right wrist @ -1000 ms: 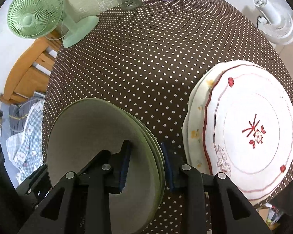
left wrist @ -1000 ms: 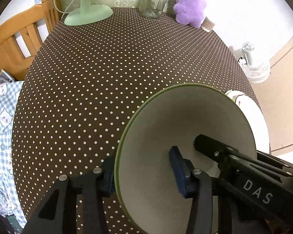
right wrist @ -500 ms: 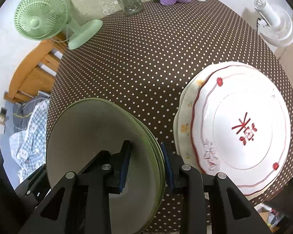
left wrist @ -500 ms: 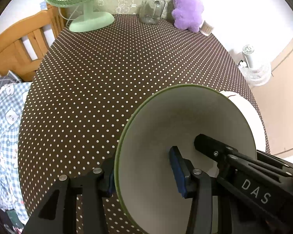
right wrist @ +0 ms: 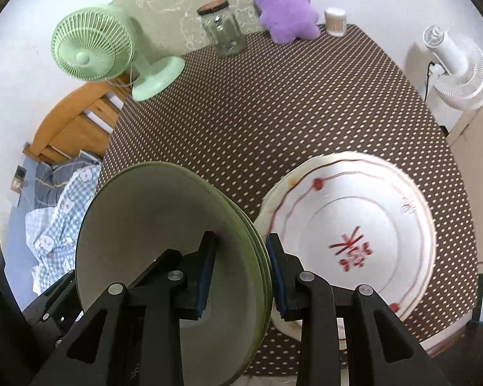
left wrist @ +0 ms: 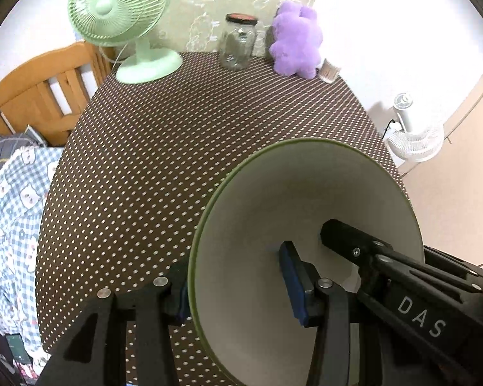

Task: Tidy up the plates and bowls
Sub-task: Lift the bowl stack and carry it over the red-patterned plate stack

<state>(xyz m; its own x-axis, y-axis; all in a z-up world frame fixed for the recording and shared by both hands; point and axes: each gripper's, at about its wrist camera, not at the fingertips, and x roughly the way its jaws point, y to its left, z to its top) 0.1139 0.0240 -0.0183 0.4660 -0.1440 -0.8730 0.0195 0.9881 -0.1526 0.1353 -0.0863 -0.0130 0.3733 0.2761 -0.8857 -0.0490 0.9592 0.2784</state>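
Both grippers hold one stack of green-rimmed bowls [left wrist: 289, 199] off the brown dotted table [left wrist: 177, 135]. My left gripper [left wrist: 238, 280] is shut on the stack's left rim, one pad inside. My right gripper [right wrist: 240, 267] is shut on the opposite rim; the stack also shows in the right wrist view [right wrist: 164, 225]. The right gripper's black body [left wrist: 402, 276] reaches into the bowl in the left wrist view. A white plate with red pattern [right wrist: 354, 238] lies on a scalloped plate [right wrist: 267, 206] at the table's right front.
At the table's far edge stand a green fan [left wrist: 122, 16], a glass jar [left wrist: 238, 45], a purple plush toy [left wrist: 296, 41] and a small toothpick holder [right wrist: 335, 21]. A wooden chair [left wrist: 38, 90] and checked cloth [left wrist: 9, 212] are left. A white fan [right wrist: 457, 70] stands on the floor right.
Both grippers have lifted and tilted upward with the bowl stack; more of the wall and far objects show. The plates have slid lower and nearer in the right wrist view.
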